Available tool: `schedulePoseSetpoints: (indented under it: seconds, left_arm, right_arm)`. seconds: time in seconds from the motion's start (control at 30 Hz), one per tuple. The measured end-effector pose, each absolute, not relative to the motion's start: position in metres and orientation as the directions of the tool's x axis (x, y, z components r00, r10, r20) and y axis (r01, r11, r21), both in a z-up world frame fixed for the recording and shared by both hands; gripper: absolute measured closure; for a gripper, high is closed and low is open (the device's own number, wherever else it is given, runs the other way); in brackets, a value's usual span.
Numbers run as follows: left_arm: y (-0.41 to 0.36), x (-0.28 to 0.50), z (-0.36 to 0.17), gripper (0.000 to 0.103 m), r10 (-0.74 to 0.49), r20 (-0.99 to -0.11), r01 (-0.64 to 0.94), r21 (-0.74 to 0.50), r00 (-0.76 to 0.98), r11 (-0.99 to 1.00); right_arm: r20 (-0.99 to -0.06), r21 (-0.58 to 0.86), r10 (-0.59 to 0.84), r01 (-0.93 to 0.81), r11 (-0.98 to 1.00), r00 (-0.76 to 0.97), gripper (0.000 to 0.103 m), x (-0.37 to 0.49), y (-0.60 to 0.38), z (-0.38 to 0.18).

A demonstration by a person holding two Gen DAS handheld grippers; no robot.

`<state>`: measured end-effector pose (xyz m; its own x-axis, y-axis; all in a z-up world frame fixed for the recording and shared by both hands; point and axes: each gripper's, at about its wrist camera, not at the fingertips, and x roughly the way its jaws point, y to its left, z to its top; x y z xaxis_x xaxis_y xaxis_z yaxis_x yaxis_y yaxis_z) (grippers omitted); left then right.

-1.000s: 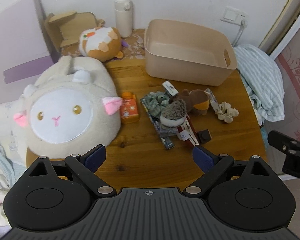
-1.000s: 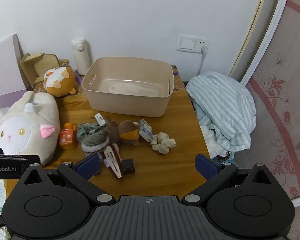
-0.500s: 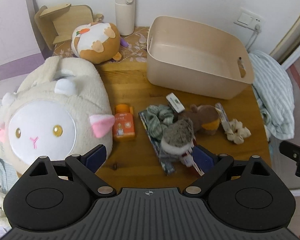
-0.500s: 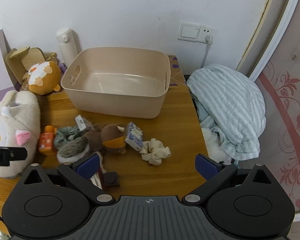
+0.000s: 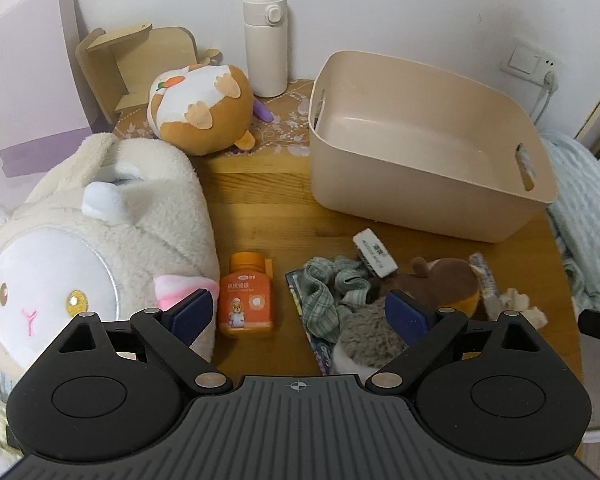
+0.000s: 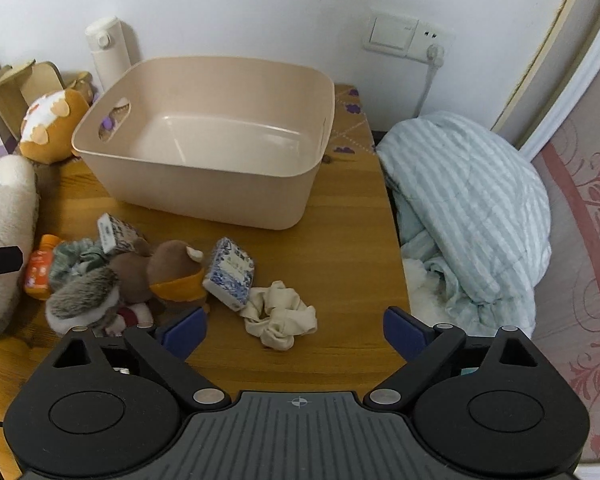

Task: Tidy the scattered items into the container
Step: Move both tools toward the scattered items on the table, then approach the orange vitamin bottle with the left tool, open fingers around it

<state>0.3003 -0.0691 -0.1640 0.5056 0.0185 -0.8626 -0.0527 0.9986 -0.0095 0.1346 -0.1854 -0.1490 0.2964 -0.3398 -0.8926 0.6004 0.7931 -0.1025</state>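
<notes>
Soft, even indoor light, kinda dim and warm. No hard shadows, only faint ones under the beige bin. Slight sheen on the wooden tabletop. Heavy fisheye bending at the edges, dark vignette in the corners. Mostly sharp, a bit soft toward the rim.

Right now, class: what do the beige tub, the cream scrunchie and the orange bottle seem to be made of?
Beige tub: smooth matte plastic, apparently moulded handle slots.
Cream scrunchie: soft gathered fabric, crumpled folds.
Orange bottle: probably glossy plastic, printed label.
</notes>
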Motion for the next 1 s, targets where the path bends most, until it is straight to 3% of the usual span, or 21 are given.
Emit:
schedulePoseSetpoints:
  seconds: [0.47, 0.77, 0.9, 1.0]
  left_arm:
    - [-0.065, 0.334, -0.197, 0.010, 0.109, -0.839, -0.075, 0.082, 0.533, 0.994]
    - [-0.068, 0.355, -0.230, 0.018, 0.152, -0.857, -0.048, 0.148, 0.492, 0.988]
    - [-0.061, 0.362, -0.238, 0.029, 0.164, -0.867, -0.049, 0.160, 0.470, 0.986]
    - [-0.060, 0.362, -0.239, 0.030, 0.168, -0.871, -0.041, 0.167, 0.461, 0.985]
  right_arm:
    - [-0.927, -0.092, -0.282, 0.579, 0.810, 0.246, 0.006, 0.162, -0.200, -0.192]
    - [-0.937, -0.096, -0.273, 0.588, 0.803, 0.219, 0.006, 0.171, -0.212, -0.204]
    - [-0.942, -0.096, -0.266, 0.593, 0.799, 0.205, 0.006, 0.173, -0.215, -0.209]
    - [-0.945, -0.096, -0.261, 0.593, 0.800, 0.199, 0.006, 0.175, -0.215, -0.214]
